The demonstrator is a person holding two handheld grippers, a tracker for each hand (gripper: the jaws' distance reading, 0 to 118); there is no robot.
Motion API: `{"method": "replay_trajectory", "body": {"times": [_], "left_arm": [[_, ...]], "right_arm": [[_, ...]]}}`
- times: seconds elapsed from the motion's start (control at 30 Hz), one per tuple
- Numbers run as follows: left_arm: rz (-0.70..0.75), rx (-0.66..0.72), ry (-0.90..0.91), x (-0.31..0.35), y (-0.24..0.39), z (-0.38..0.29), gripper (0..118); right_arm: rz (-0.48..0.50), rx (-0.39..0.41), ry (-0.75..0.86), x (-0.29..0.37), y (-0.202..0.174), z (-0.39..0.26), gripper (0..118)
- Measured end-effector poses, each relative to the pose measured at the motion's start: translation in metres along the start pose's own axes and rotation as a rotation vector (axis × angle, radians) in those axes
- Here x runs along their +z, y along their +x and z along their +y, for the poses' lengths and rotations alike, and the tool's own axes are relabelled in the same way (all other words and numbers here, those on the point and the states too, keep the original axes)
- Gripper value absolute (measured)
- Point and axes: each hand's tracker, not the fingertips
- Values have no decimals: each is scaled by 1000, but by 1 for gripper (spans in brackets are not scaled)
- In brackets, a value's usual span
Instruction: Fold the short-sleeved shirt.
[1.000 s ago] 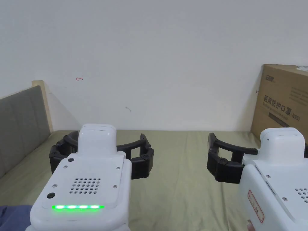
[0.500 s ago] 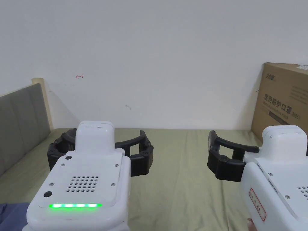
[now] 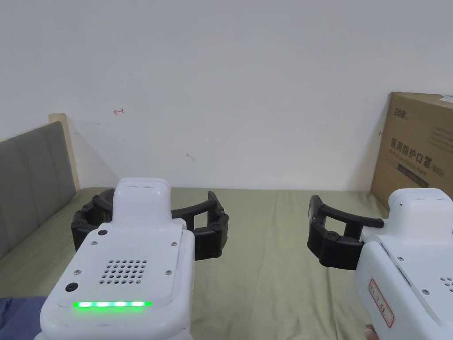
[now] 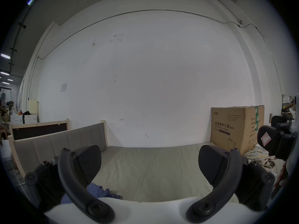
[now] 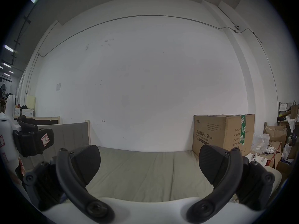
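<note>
Nothing is shifting beyond slight camera drift: the left gripper (image 3: 150,221) and right gripper (image 5: 149,164) are hovering spread and empty over the green bed (image 3: 265,265), probably readying a reach for the blue shirt (image 4: 103,192) bunched near-left.

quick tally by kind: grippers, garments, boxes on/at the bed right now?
Grippers: 2, left gripper and right gripper, both open and empty
Blue garments: 1, blue cloth
Cardboard boxes on the bed: 1, cardboard box
Total: 4
</note>
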Motion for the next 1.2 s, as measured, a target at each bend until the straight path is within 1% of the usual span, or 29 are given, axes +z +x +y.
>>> {"method": "replay_trajectory", "body": {"times": [0.17, 0.4, 1.2], "left_arm": [[-13, 5, -5, 0, 1, 0, 118], [-14, 1, -3, 2, 2, 0, 118], [-18, -1, -1, 0, 3, 1, 118]], "right_arm": [[-15, 14, 1, 0, -1, 0, 118], [-10, 31, -1, 1, -2, -2, 118], [-13, 24, 7, 0, 1, 3, 118]]}}
